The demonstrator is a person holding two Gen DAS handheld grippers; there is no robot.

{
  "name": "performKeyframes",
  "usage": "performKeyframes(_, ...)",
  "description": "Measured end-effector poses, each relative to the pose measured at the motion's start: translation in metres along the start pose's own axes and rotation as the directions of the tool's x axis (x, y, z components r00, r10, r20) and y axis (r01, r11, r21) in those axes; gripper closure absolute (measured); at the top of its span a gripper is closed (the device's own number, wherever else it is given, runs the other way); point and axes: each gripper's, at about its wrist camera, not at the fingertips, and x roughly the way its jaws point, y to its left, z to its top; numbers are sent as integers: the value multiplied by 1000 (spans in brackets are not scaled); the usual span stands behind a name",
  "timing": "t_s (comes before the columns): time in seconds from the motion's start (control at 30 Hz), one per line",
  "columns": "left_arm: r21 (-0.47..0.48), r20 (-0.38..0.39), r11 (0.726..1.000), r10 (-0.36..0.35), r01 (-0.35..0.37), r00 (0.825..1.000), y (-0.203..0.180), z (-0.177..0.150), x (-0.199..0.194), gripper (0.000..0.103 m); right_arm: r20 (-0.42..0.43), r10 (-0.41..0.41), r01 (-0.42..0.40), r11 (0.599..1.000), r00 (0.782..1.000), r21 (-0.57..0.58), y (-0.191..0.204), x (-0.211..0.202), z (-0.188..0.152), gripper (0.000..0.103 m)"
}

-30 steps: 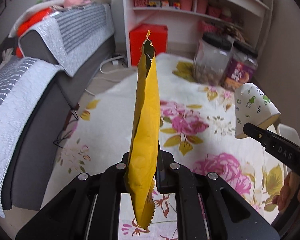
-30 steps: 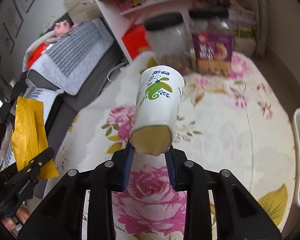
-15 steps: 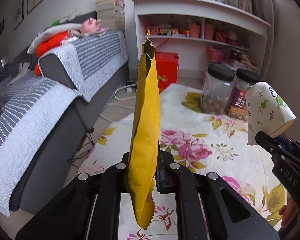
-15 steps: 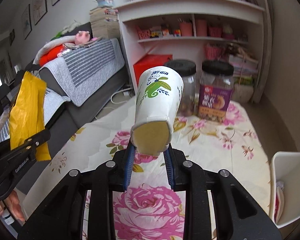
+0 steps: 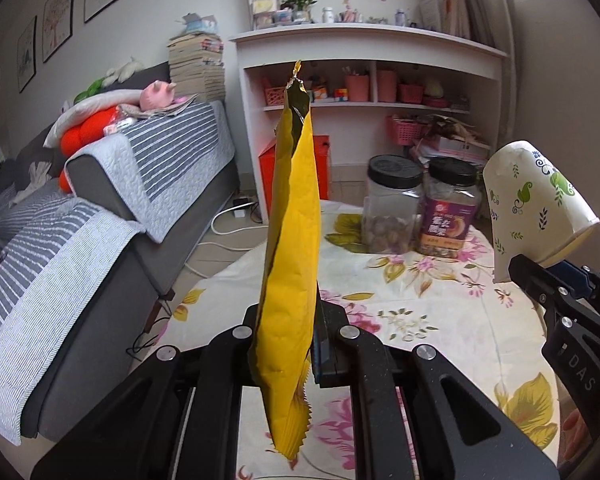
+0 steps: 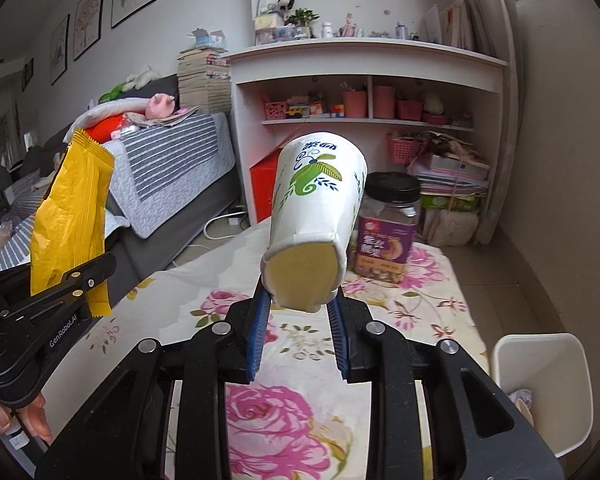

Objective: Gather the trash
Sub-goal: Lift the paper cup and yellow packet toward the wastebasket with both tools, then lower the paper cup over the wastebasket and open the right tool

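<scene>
My left gripper [image 5: 288,344] is shut on a yellow snack wrapper [image 5: 290,240] that stands upright between its fingers, high above the floral table [image 5: 420,312]. The wrapper also shows in the right wrist view [image 6: 72,216], held by the left gripper [image 6: 85,280]. My right gripper [image 6: 300,312] is shut on the base of a white paper cup with green leaf print [image 6: 316,204], tilted with its mouth pointing away. The cup also shows at the right edge of the left wrist view [image 5: 536,204], held by the right gripper [image 5: 528,270]. A white trash bin [image 6: 540,384] stands low at the right.
Two black-lidded jars [image 5: 392,204] [image 5: 452,208] stand at the table's far end. A grey sofa with striped covers [image 5: 100,216] runs along the left. A white shelf unit [image 5: 368,92] and a red box [image 5: 268,176] are behind the table.
Both grippers have risen and tilted up with their loads, so the table has dropped lower and the shelf and wall fill more of both views. The trash bin has come further into view.
</scene>
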Motion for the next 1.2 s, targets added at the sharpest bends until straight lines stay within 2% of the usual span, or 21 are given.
performKeyframes(0.47, 56, 14, 996, -67, 66, 998, -57, 3, -7, 92, 24, -108, 106, 993, 994, 52, -64, -29, -4, 77)
performKeyframes(0.77, 106, 13, 987, -122, 120, 992, -105, 0, -13, 91, 27, -189, 186, 979, 982, 81, -110, -51, -11, 76)
performKeyframes(1.2, 190, -7, 963, -193, 191, 981, -174, -9, -14, 91, -69, -321, 328, 934, 945, 143, -195, -59, -33, 76)
